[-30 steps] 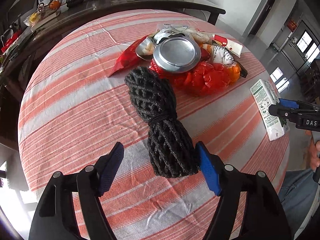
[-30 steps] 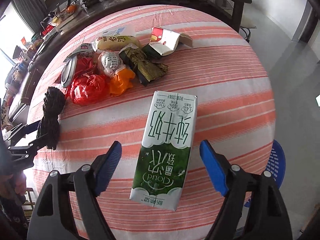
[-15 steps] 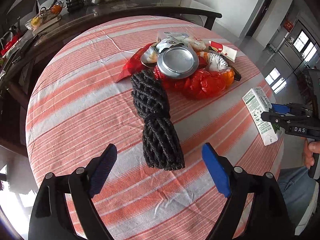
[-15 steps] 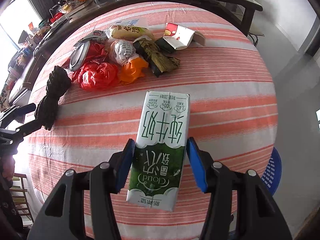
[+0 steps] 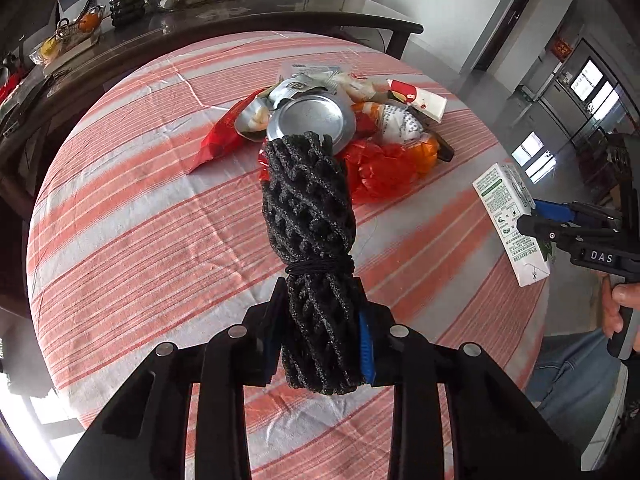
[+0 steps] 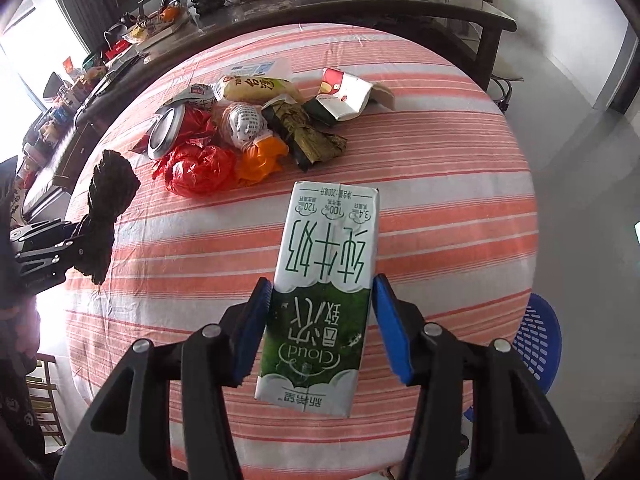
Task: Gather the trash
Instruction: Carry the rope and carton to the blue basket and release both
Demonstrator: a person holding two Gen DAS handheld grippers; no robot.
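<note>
A black mesh bundle (image 5: 308, 208) tied with a thin band sticks out from my left gripper (image 5: 320, 316). Its jaws are closing and the blue pads press on the bundle's lower half, which hangs just above the striped tablecloth (image 5: 120, 220). The right wrist view shows the same bundle (image 6: 108, 196) at the left edge. My right gripper (image 6: 320, 300) is shut on a green-and-white milk carton (image 6: 328, 248), pads on its two long sides, held above the cloth. From the left wrist view the carton (image 5: 508, 216) appears at the right.
A trash pile lies at the table's far middle: metal lid (image 5: 310, 118), red bag (image 6: 196, 168), orange bag (image 6: 260, 160), dark leaf wrapper (image 6: 308, 136), white-red packet (image 6: 344, 96). A blue perforated basket (image 6: 536, 336) stands on the floor at right. A dark sideboard (image 6: 360, 4) runs behind.
My left gripper opened wide, then closed on the mesh bundle and raised it off the cloth. The right gripper's jaws closed from wide apart onto the carton's sides.
</note>
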